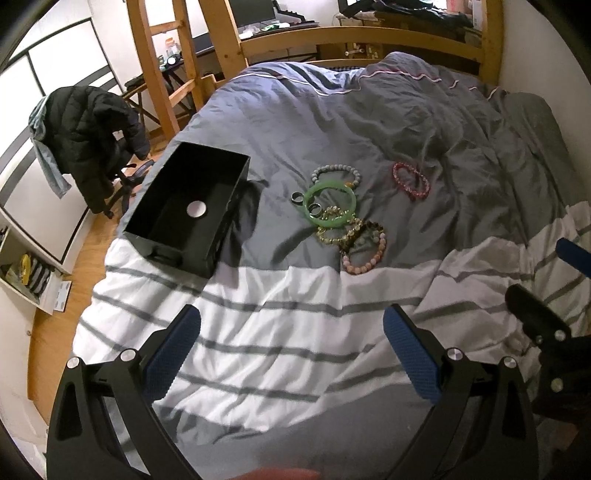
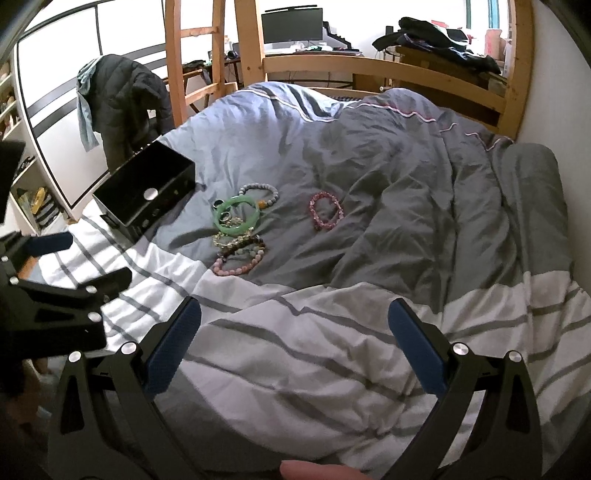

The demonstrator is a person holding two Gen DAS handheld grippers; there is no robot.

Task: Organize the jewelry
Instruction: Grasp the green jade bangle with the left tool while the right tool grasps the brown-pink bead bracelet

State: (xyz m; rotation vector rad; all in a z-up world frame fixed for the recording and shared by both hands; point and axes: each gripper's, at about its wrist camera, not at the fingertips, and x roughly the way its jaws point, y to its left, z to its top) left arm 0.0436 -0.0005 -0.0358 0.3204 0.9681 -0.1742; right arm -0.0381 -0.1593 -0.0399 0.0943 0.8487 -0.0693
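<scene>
Jewelry lies in a loose cluster mid-bed on the grey part of the duvet: a translucent green bangle with a dark metal ring touching its left edge and a second ring inside its loop, a grey beaded bracelet just behind it, gold-bead bracelets overlapping its near edge, and a pale pink beaded bracelet nearest the camera. A red-pink beaded bracelet sits apart to the right. An open black rectangular box stands left of the cluster at the bed edge, a silver disc on its floor. Nothing lies between fingers and jewelry but rumpled striped bedding. Left gripper fingers spread wide, holding nothing; right gripper likewise wide apart and unloaded. Beyond: wooden bed frame, black jacket draped on an office chair, monitor on a desk.
</scene>
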